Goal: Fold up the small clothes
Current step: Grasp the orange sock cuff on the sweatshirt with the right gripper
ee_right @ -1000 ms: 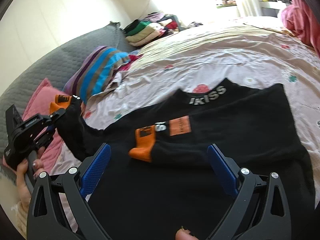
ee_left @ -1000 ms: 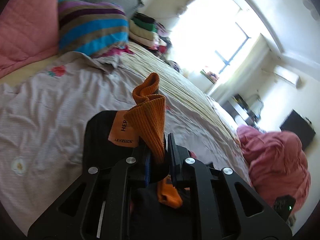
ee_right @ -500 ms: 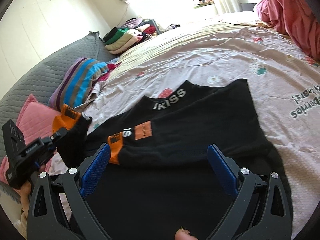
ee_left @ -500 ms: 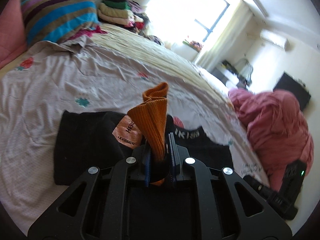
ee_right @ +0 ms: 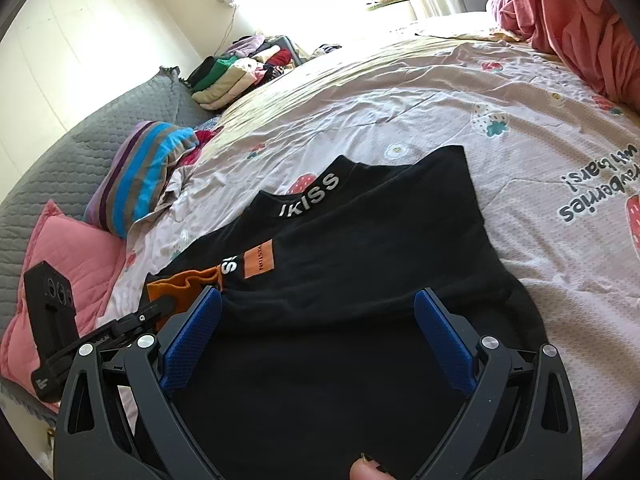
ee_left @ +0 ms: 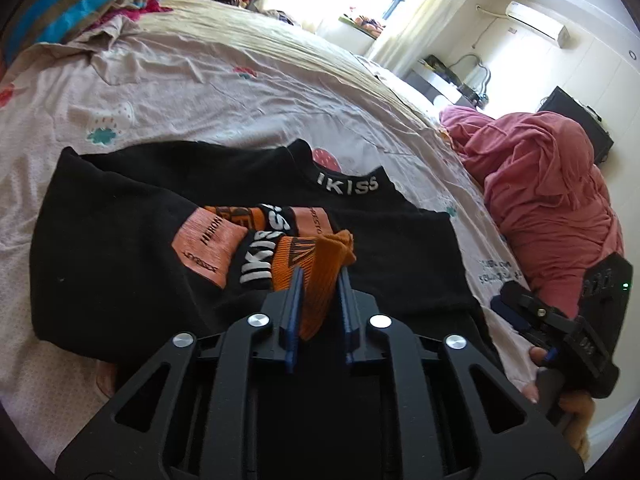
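Note:
A black top with an "IKISS" collar (ee_left: 348,186) (ee_right: 312,200) lies flat on the printed bedsheet (ee_left: 200,80). Both sleeves are folded in across its chest, their orange cuffs and patches meeting in the middle. My left gripper (ee_left: 320,276) is low over the chest, and its jaws are opening. The orange cuff (ee_left: 320,256) (ee_right: 180,284) droops between them onto the shirt, with a gap showing beside the right pad. My right gripper (ee_right: 318,300) stands wide open over the shirt's lower half, nothing between its blue pads (ee_right: 192,340). The left wrist view shows it at the right edge (ee_left: 516,312).
A striped pillow (ee_right: 144,172) and a pink pillow (ee_right: 76,248) lie to the left by the grey quilted headboard (ee_right: 80,148). Folded clothes (ee_right: 228,76) are stacked at the far end. A pink blanket heap (ee_left: 552,184) sits to the right of the shirt.
My left gripper has come down and forward, bringing the raised orange cuff across onto the shirt's chest. Its jaws have parted slightly. The right gripper drifted a little, still open.

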{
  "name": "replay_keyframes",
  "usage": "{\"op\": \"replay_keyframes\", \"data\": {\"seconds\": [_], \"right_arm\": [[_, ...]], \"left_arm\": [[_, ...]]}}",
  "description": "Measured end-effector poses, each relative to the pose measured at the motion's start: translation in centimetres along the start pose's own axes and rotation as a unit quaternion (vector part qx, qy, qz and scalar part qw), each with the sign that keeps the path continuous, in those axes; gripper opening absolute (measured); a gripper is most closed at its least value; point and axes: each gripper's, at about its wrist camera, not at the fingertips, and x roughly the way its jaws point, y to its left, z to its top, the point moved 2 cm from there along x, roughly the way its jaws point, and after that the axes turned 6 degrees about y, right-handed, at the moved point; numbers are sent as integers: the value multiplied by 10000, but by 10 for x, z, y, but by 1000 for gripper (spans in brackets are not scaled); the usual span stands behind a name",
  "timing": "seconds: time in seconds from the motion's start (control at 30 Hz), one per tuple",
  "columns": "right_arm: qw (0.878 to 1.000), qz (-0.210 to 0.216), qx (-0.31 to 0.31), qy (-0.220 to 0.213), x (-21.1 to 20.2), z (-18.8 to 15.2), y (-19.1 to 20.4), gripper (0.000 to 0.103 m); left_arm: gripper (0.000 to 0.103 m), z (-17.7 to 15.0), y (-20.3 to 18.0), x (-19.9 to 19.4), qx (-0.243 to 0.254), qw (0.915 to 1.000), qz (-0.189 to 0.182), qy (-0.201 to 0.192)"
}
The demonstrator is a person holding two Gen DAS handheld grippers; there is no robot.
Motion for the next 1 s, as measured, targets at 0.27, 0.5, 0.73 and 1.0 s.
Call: {"op": "replay_keyframes", "data": {"seconds": [0.27, 0.5, 0.73, 1.0], "right_arm": [[9990, 216, -176, 346, 23, -8, 26, 96], [9926, 504, -467, 1001, 62, -29, 68, 96], [9817, 867, 189, 1685, 107, -39, 83, 71], [9776, 1203, 442, 1668, 118, -34, 89, 27]], "left_arm": [[41, 10, 16, -27, -331, 9994, 3, -94], [80, 18, 49, -47, -555, 9929, 1028, -206], [90, 23, 83, -70, -926, 9854, 1379, -363], [92, 26, 106, -83, -1401, 9812, 1233, -486]]}}
